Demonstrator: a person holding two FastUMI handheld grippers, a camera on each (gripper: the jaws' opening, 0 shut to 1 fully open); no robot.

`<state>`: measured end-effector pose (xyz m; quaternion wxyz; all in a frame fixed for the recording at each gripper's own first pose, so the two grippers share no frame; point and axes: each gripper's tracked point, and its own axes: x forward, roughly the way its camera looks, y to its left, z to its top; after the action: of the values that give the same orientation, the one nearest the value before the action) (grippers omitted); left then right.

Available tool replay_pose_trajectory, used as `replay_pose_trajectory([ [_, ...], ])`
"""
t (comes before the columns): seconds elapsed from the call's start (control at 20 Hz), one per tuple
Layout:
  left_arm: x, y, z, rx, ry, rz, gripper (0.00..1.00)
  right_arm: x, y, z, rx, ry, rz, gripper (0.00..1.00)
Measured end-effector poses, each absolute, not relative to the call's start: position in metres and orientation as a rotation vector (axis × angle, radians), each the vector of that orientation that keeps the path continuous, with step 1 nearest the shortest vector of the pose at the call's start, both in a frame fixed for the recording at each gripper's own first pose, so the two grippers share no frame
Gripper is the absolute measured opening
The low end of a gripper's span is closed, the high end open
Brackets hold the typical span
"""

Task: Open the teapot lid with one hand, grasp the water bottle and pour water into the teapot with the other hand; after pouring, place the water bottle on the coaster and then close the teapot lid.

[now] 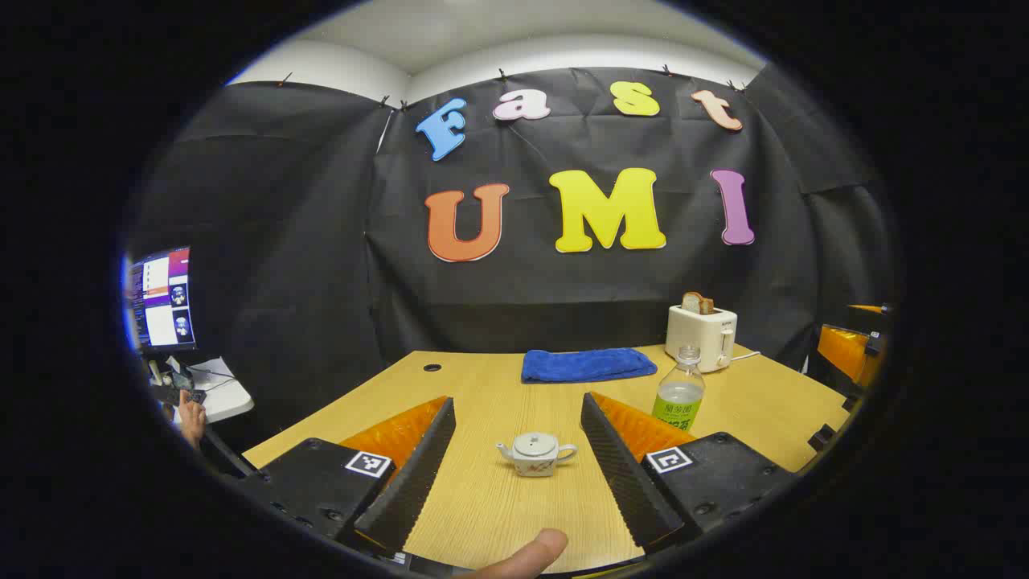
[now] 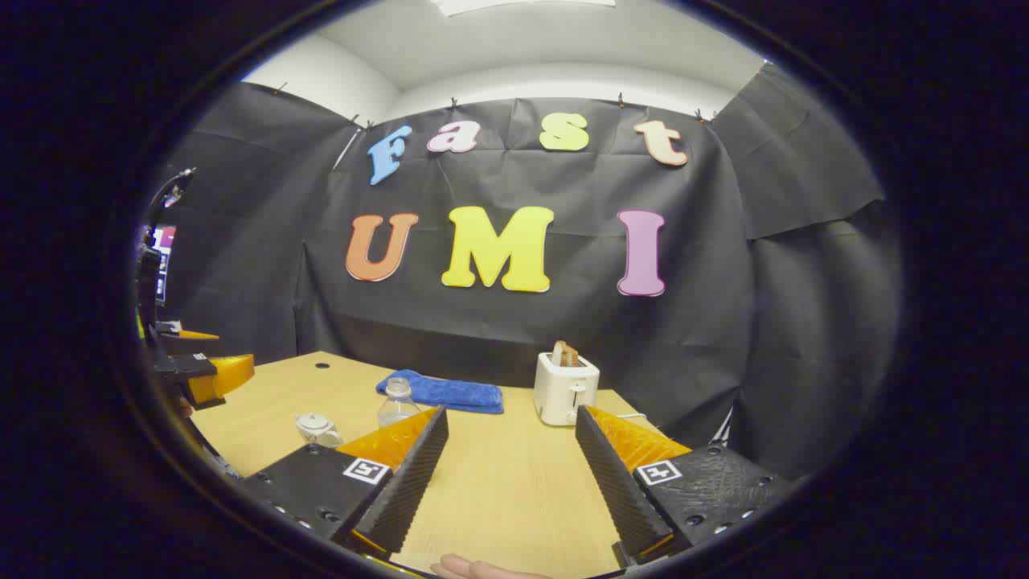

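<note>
Wooden table [image 1: 482, 498] carries everything, and nothing is started. Behind and right of the teapot [image 1: 536, 453] stands your water bottle [image 1: 679, 390]; the teapot's lid [image 1: 535, 442] is on. Your left gripper [image 1: 518, 470] and right gripper [image 2: 508, 474] gape wide, empty.

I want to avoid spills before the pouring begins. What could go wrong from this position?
1. The teapot is small and its lid is on; a careless pinch by the open left gripper may tip it.
2. The water bottle stands close to the toaster, so the open right gripper may bump that.
</note>
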<state>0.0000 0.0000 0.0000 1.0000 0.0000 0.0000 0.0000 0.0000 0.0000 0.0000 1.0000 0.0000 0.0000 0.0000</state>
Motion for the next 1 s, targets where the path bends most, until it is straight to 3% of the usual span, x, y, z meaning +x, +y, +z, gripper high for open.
replay_pose_trajectory([
  [1.0, 0.013, 0.002, -0.008, -0.011, 0.008, -0.008, 0.99, 0.012, 0.007, -0.016, -0.024, 0.032, 0.009, 0.96],
])
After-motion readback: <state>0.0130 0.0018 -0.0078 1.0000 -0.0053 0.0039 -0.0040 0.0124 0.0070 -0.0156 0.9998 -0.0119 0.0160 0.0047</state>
